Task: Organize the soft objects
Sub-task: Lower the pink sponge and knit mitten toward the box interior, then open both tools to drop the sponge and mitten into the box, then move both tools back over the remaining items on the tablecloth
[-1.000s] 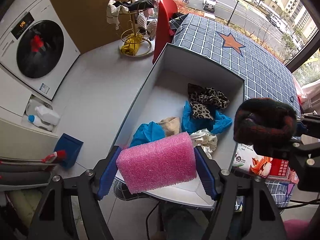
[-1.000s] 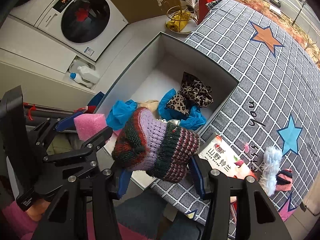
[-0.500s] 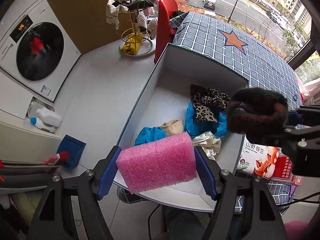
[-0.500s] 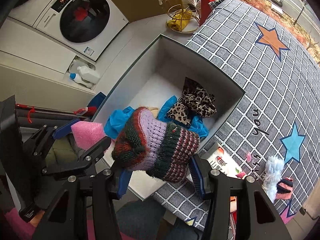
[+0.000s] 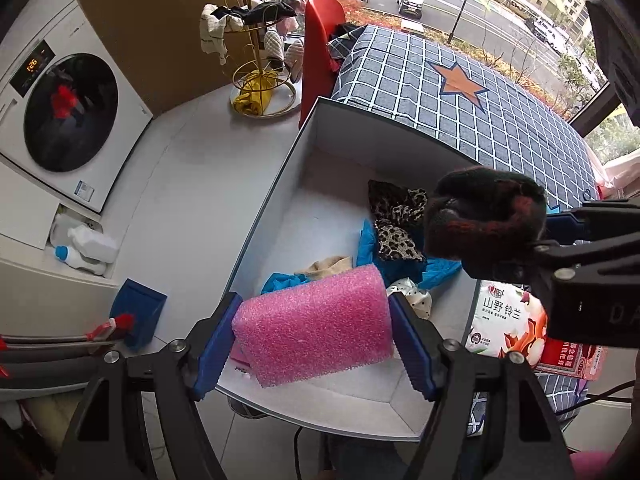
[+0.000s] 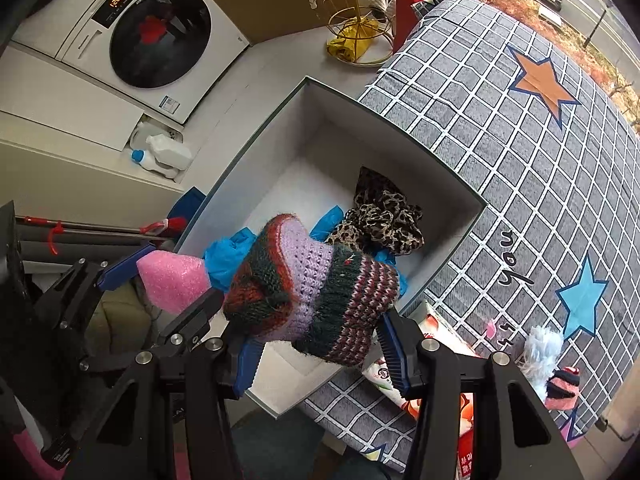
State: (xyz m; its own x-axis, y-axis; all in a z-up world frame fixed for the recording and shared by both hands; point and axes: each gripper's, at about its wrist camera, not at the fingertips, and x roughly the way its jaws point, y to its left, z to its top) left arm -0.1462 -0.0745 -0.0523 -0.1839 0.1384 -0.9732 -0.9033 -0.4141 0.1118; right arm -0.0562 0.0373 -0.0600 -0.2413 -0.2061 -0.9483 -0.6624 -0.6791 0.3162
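A: From the left wrist view we have the left gripper (image 5: pixel 312 340) pinching the pink foam block (image 5: pixel 312 332) between its blue pads, held above the near corner of the white box (image 5: pixel 276 200). Beyond the foam lie the blue cloth (image 5: pixel 400 268), a leopard-print scarf (image 5: pixel 396 216) and a beige piece (image 5: pixel 328 268). The far half of the box floor is bare.

B: And the right gripper (image 5: pixel 560 248) shows at the box's right rim, carrying something dark and woolly.

A: From the right wrist view, we see the right gripper (image 6: pixel 320 344) clamped on the knitted hat (image 6: pixel 312 288), over the box's near end. The left wall (image 6: pixel 248 140) and the right rim beside the checked cloth (image 6: pixel 520 140) both stand apart from it.

B: The left gripper (image 6: pixel 168 280) sits just left of our hat, foam close to the wool; we cannot tell if they touch.
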